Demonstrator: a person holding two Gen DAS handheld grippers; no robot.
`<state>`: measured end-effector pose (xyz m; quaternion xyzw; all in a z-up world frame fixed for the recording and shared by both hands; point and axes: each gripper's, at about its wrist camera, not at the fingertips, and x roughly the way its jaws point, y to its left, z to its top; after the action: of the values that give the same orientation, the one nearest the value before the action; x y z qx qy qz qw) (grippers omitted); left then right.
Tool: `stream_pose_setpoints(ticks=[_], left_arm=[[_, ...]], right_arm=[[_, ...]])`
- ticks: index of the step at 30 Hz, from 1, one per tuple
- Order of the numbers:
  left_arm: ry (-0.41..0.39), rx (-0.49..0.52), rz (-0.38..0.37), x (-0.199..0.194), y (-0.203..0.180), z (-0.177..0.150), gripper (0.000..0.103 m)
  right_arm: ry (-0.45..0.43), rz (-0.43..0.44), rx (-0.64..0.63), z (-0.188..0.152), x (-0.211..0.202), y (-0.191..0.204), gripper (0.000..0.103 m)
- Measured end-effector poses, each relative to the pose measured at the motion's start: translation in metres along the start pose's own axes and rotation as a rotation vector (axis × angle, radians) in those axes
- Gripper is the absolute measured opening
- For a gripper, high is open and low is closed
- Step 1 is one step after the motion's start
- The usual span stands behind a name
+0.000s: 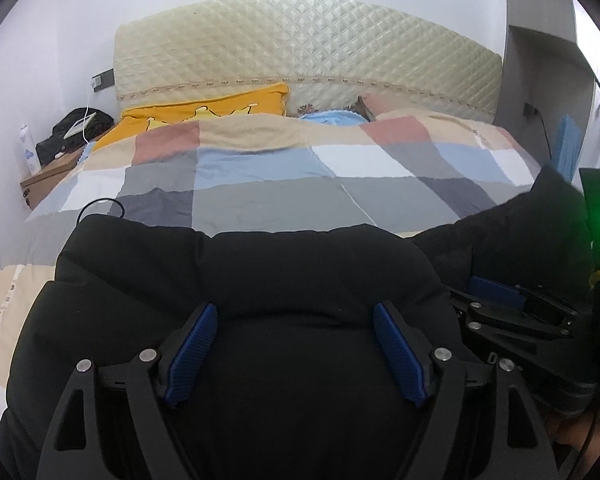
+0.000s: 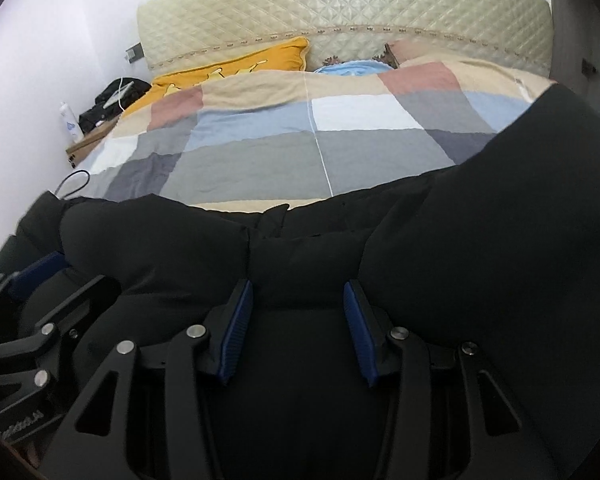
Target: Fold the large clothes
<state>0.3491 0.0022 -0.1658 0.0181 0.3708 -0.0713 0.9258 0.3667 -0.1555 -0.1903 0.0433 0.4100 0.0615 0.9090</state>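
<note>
Both tongs sit low and level over the near end of the bed, side by side, aimed toward the headboard. The left tongs (image 1: 294,350) stand with their blue pads (image 1: 194,354) spread wide apart, the black padded coat (image 1: 260,264) bulging up between them without being pinched. The right tongs (image 2: 298,330) are parted too, though less widely, and the dark cloth fills the gap between them; whether the pads press on it I cannot tell. Each pair shows at the edge of the other's view, just beside it. The coat lies heaped across the foot of the checked quilt (image 1: 268,184), one part rising at the right side. Its outline is hard to read: black on black, folds and sleeves blur together, and its near part is cut off beneath the tongs. Beyond, a yellow pillow (image 1: 204,110) leans against the quilted headboard (image 1: 300,44)
</note>
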Motion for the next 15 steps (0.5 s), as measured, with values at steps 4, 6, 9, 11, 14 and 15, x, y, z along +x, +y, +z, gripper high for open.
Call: stream_pose_setpoints(ticks=[4,6,9,11,14,15], left_arm=[[0.003,0.029,0.028,-0.001,-0.007,-0.001,0.081],[0.004,0.039,0.024,-0.008,-0.008,0.001,0.081],[-0.008,0.007,0.009,-0.027,0.001,0.004,0.081],[-0.037,-0.008,0.000,-0.046,0.010,0.005,0.081],[-0.061,0.021,-0.004,-0.078,0.030,0.005,0.081],[-0.067,0.021,0.002,-0.087,0.041,0.003,0.081]], right_arm=[[-0.001,-0.017,-0.019,-0.002,0.000,0.002,0.048],[0.005,0.007,-0.014,-0.002,-0.005,-0.002,0.048],[-0.006,0.077,0.006,0.002,-0.022,-0.009,0.049],[-0.048,0.082,0.018,0.006,-0.043,-0.016,0.049],[-0.093,0.131,0.013,0.003,-0.080,-0.033,0.049],[-0.102,0.126,-0.006,-0.001,-0.090,-0.039,0.049]])
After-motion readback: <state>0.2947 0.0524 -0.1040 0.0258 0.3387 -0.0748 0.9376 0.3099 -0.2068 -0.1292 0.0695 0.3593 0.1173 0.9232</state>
